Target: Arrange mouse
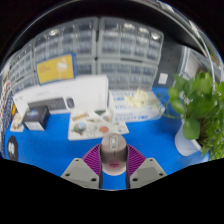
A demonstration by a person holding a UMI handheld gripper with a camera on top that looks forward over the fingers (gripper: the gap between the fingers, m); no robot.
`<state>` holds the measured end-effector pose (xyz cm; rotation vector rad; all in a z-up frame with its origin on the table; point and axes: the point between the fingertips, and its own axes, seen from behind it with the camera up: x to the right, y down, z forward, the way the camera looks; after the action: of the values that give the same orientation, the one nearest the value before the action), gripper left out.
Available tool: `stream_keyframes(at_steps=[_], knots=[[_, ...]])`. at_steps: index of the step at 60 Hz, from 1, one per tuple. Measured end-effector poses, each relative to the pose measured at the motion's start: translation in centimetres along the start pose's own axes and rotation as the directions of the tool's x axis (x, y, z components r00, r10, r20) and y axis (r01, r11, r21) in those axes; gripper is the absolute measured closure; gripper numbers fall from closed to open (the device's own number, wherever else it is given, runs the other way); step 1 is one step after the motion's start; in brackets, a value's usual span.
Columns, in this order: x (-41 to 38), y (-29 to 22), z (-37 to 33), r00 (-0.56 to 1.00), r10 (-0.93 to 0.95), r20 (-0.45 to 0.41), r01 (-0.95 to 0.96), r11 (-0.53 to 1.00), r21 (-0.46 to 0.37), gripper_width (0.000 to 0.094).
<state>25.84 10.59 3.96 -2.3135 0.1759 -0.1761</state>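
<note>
We hold the gripper (114, 170) low over the blue table (60, 150), and between its two fingers sits the mouse (114, 150), a rounded grey thing with a darker top; the purple pads (94, 160) lie close along both its sides and seem to press on it, so we take the fingers to be clamped on the mouse, though the exact contact is hard to make out; taking the mouse as our landmark, a low tray or board with small mixed items (95, 124) lies just beyond it and a little to its left; further beyond on that same side stands a white box-like machine (62, 96), with a yellow sign (55, 68) behind it; far to the left of the mouse a dark boxy device (36, 117) rests on the table; beyond the mouse and to its right a pale container (138, 101) sits near the table's far edge; well to the right of the mouse a green leafy plant (200, 105) rises in a white pot (188, 146); behind everything, shelves of small storage bins (125, 50) line the wall.
</note>
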Motion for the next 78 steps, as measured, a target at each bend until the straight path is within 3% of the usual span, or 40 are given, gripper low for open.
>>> stream_keyframes(at_steps=[6, 15, 25, 32, 40, 48, 56, 58, 70, 75, 78], knots=[[-4.7, -5.2, -5.1, 0.999, 0.03, -0.011, -0.028, 0.995, 0.097, 0.0634], [-16.1, -12.1, -13.4, 0.999, 0.026, 0.038, -0.034, 0.97, 0.241, 0.0632], [-32.0, -14.4, -17.9, 0.988, -0.024, 0.151, -0.024, 0.952, 0.304, 0.0633], [-42.4, -10.5, -16.8, 0.973, -0.071, 0.22, 0.012, 0.966, 0.259, 0.0633], [-49.9, -1.6, -12.9, 0.961, -0.112, 0.252, 0.081, 0.988, 0.13, 0.0636], [-52.9, 5.9, -10.0, 0.953, -0.145, 0.265, 0.144, 0.989, 0.023, 0.0622], [-53.2, 10.3, -8.6, 0.955, -0.15, 0.257, 0.167, 0.985, -0.043, 0.0598], [-53.2, 10.0, -8.4, 0.955, -0.155, 0.254, 0.163, 0.987, -0.012, 0.0602], [-53.1, 10.1, -8.6, 0.953, -0.151, 0.261, 0.16, 0.987, -0.015, 0.0462], [-52.1, 9.7, -8.8, 0.962, -0.145, 0.234, 0.156, 0.987, -0.032, 0.0207], [-51.5, 8.7, -9.1, 0.965, -0.135, 0.225, 0.142, 0.99, -0.016, 0.0171]])
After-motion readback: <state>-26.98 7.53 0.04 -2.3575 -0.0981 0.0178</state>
